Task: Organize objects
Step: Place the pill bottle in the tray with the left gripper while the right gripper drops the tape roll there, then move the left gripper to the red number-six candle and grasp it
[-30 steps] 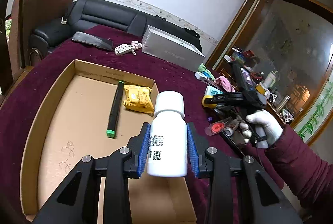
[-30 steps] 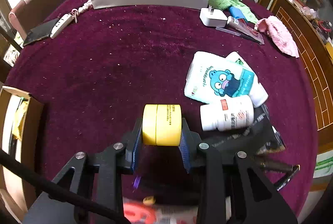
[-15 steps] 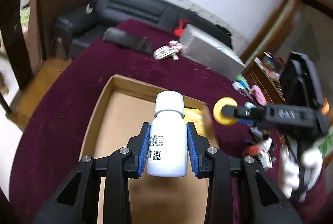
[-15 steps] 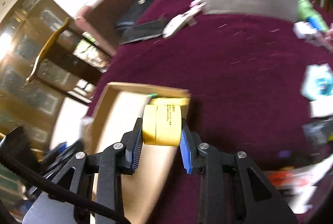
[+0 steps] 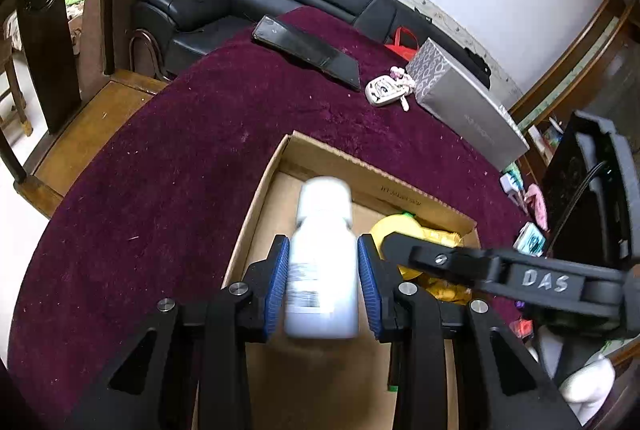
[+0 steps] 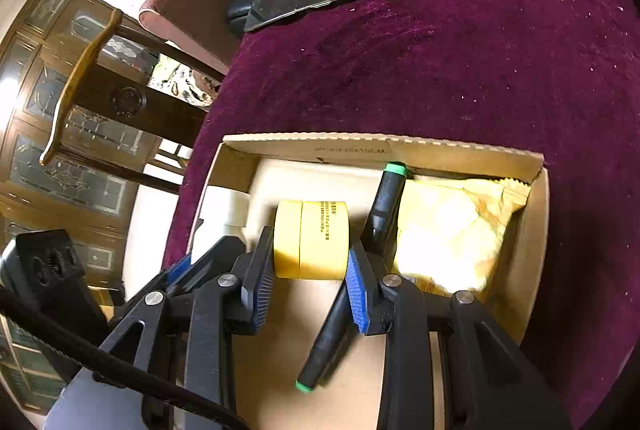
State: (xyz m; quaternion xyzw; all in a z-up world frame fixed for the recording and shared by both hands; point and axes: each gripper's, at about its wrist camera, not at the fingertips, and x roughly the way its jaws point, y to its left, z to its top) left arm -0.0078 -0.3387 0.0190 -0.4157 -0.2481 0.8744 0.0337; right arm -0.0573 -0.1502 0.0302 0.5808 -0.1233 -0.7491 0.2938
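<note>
Two grippers, white bottle (image 5: 322, 262) between left pads, yellow tape roll (image 6: 311, 245) between right pads

Bottle and tape roll over an open cardboard box with a marker and a packet inside

The white plastic bottle (image 5: 322, 262), capped and with a printed label, stands upright between blue pads above the near left part of the shallow brown cardboard box (image 6: 400, 146), which lies on the maroon tablecloth. The yellow tape roll (image 6: 311, 245), black print on its rim, is gripped on its flat sides, axis sideways, over the box's middle. On the box floor a black marker (image 6: 384, 206) with green ends lies lengthwise, and just beside it, against the far right corner, lies a crinkled yellow packet (image 6: 452, 226)
</note>
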